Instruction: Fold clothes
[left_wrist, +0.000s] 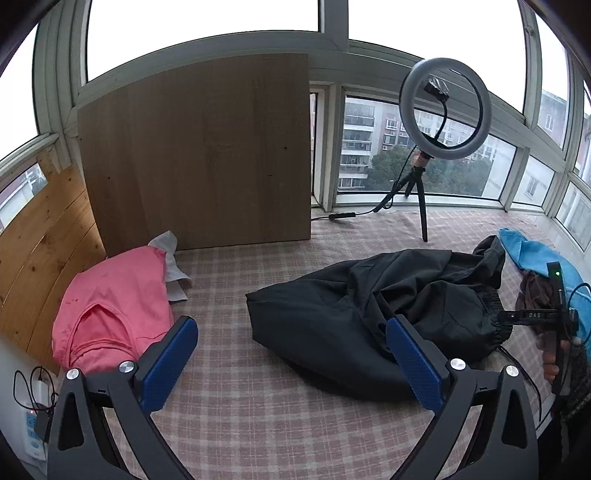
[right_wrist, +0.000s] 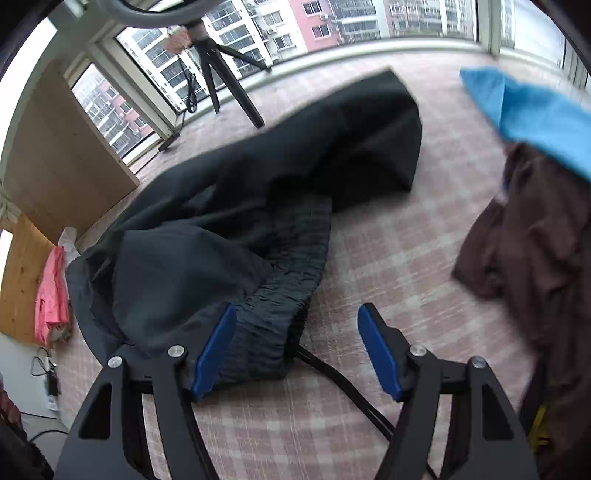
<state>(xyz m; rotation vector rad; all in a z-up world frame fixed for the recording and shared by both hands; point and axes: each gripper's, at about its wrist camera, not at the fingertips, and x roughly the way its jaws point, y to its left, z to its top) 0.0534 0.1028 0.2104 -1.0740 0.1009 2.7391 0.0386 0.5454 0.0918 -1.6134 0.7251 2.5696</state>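
Note:
A pair of black trousers (left_wrist: 369, 306) lies crumpled on the plaid cloth surface (left_wrist: 240, 406); it also shows in the right wrist view (right_wrist: 229, 221), with its elastic waistband (right_wrist: 280, 295) and drawstrings (right_wrist: 347, 391) nearest. My left gripper (left_wrist: 291, 354) is open and empty, above the cloth just left of the trousers. My right gripper (right_wrist: 297, 347) is open, its jaws either side of the waistband's end, gripping nothing. The right gripper also shows in the left wrist view (left_wrist: 554, 321).
A folded pink garment (left_wrist: 110, 314) and a white one (left_wrist: 173, 266) lie at the left. A blue garment (right_wrist: 535, 110) and a brown one (right_wrist: 535, 251) lie at the right. A ring light on a tripod (left_wrist: 443, 110) and a wooden board (left_wrist: 195, 155) stand behind.

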